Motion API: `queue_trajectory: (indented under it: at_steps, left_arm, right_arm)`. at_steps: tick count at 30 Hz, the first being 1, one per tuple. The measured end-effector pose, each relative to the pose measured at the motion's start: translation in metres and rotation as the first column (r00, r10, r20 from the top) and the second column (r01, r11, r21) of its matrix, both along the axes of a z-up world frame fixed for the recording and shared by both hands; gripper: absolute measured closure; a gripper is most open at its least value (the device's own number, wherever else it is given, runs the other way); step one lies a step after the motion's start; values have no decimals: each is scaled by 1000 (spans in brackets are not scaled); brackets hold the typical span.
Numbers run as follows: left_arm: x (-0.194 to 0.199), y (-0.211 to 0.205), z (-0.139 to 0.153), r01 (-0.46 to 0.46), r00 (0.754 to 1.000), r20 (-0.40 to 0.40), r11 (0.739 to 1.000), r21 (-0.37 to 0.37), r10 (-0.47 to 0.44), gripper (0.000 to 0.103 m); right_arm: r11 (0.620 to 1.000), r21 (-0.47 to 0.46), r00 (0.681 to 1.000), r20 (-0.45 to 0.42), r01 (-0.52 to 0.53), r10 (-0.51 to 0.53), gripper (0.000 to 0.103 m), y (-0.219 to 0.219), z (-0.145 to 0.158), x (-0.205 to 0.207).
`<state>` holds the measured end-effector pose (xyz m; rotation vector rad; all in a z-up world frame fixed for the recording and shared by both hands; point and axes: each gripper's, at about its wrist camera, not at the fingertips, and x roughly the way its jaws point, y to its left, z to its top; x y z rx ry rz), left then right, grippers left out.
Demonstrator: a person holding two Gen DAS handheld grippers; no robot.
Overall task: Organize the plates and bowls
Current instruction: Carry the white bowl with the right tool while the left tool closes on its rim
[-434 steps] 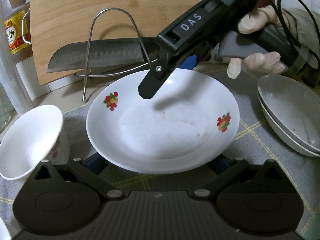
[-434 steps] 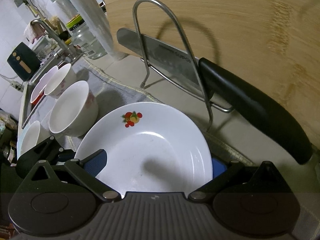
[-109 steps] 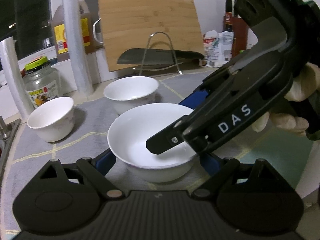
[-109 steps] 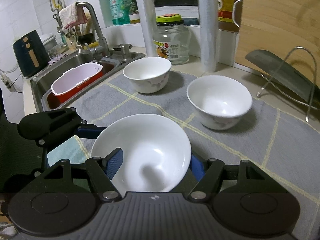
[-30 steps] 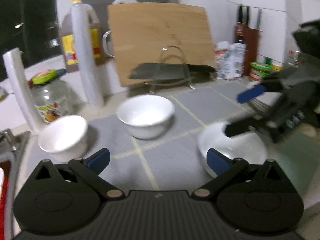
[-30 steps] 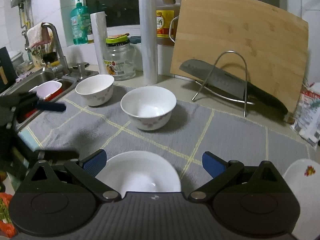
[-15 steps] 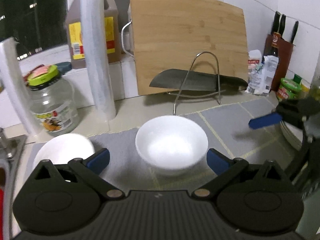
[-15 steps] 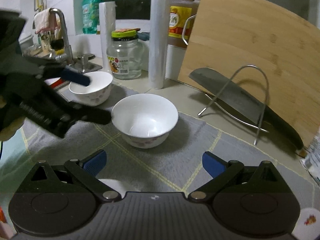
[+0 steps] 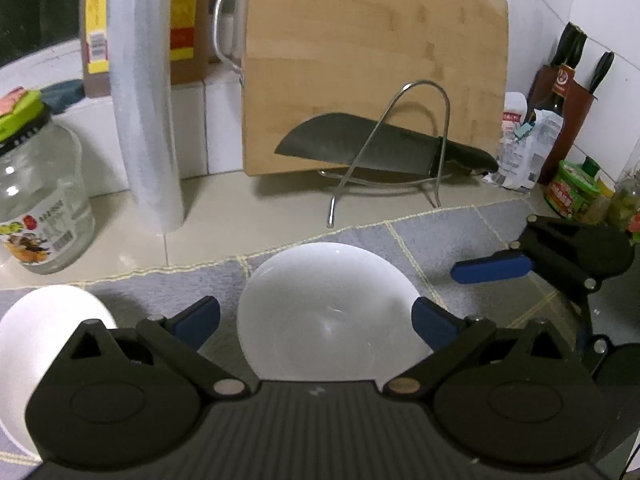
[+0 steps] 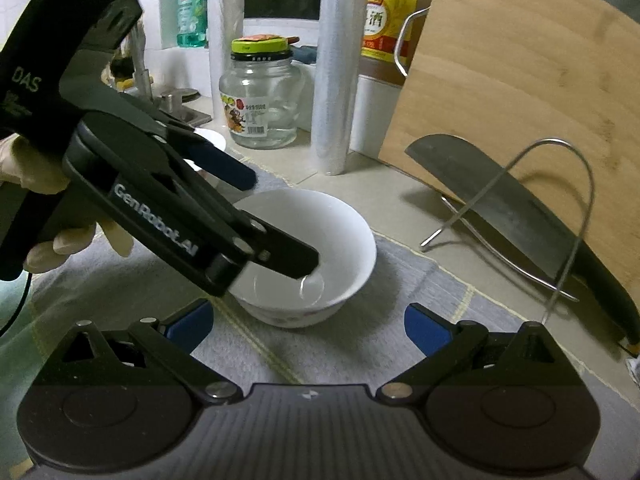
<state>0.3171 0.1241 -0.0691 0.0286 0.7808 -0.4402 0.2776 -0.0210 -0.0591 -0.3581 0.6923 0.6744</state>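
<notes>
Just white bowl [image 9: 332,312], empty, jaws spread

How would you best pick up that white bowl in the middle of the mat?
Take the white bowl by its thin rim, coming from above on the near side: one finger inside, one outside. It sits upright and open, too wide to clasp whole. The left gripper already straddles that rim.

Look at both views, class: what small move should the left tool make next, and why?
Probably close the left tool on the bowl. It is open, its blue tips sit either side of the bowl, and the right view shows one finger inside the bowl. The right tool is open and apart from it.
</notes>
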Motion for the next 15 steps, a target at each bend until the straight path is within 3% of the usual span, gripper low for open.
queue_trajectory:
  at_steps: [5, 10, 15]
  left_arm:
    - [9, 1, -4, 8, 1000, -14, 1000, -4, -8, 7]
    - [16, 1, -7, 22, 999, -28, 1000, -9, -23, 11]
    - [19, 2, -11, 35, 998, -44, 999, -25, -36, 17]
  right_arm:
    - [1000, -5, 999, -16, -29, 29, 2, 6, -5, 7]
    - [999, -17, 998, -33, -46, 46, 15, 11, -10, 13]
    - [998, -18, 998, -32, -60, 59, 19, 14, -11, 14]
